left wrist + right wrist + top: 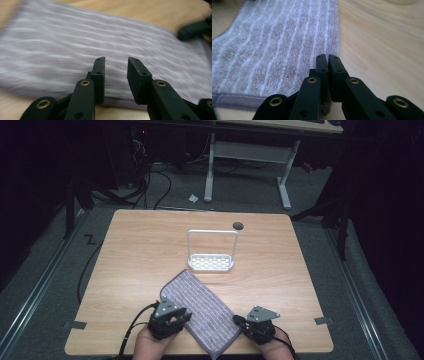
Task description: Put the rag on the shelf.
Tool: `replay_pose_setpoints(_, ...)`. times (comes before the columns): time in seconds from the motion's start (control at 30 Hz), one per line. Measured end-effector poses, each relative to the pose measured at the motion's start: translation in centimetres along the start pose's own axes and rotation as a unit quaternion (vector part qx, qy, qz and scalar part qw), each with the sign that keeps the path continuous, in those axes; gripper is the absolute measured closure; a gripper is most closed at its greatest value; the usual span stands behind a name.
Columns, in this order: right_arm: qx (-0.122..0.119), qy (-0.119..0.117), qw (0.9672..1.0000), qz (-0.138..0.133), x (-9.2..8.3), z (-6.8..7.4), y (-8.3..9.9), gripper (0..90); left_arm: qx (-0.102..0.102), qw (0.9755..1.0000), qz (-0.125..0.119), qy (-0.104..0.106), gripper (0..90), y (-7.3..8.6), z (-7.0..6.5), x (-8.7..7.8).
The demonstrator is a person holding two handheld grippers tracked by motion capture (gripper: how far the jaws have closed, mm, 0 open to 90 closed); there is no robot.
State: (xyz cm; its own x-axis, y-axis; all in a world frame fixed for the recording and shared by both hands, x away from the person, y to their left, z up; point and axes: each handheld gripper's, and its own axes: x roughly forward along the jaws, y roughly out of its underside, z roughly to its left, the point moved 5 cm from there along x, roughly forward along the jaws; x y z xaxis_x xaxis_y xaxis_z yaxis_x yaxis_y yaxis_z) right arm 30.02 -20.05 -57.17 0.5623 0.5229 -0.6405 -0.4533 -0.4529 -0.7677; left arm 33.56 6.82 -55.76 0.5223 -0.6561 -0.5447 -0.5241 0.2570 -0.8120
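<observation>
A purple towel with thin white stripes (pixel 200 312) lies folded flat and slantwise on the near middle of the wooden table (pixel 140 250). My left gripper (pixel 186 316) is at the towel's near left edge. In the left gripper view it (pixel 116 61) stands open, low over the blurred towel (pixel 100 37). My right gripper (pixel 240 321) is at the towel's near right corner. In the right gripper view its jaws (pixel 328 57) are pressed together, with the towel's (pixel 274 50) hemmed corner caught at their base.
A white wire rack (pixel 211 251) with a perforated base stands upright behind the towel at mid-table. A round cable hole (pixel 238 225) sits near the far edge. The right gripper's jaw (pixel 192 30) shows at the left gripper view's upper right.
</observation>
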Motion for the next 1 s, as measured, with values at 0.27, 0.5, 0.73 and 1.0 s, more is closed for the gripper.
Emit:
replay_pose_setpoints(0.27, 0.001, -0.012, 0.9996, -0.027, -0.5, 0.4, -2.7, 82.8, -0.011, 0.9990, 0.038, -0.020, 81.3, 0.7, 2.5, 0.6)
replay_pose_setpoints(0.5, 0.006, -0.019, 0.9998, 0.000, 4.3, -1.6, -5.8, 83.1, -0.020, 0.9990, 0.037, -0.013, 80.3, 0.6, 2.9, 0.7)
replay_pose_setpoints(0.73, -0.007, -0.024, 0.9994, 0.022, 4.7, -0.3, -4.3, 85.1, -0.027, 0.9990, 0.032, -0.015, 80.4, 0.4, 3.4, 0.9)
replay_pose_setpoints(1.0, -0.003, -0.047, 0.9989, 0.002, 1.3, 2.3, -1.9, 76.6, -0.006, 0.9993, 0.031, -0.018, 68.6, -1.0, 2.3, 2.3)
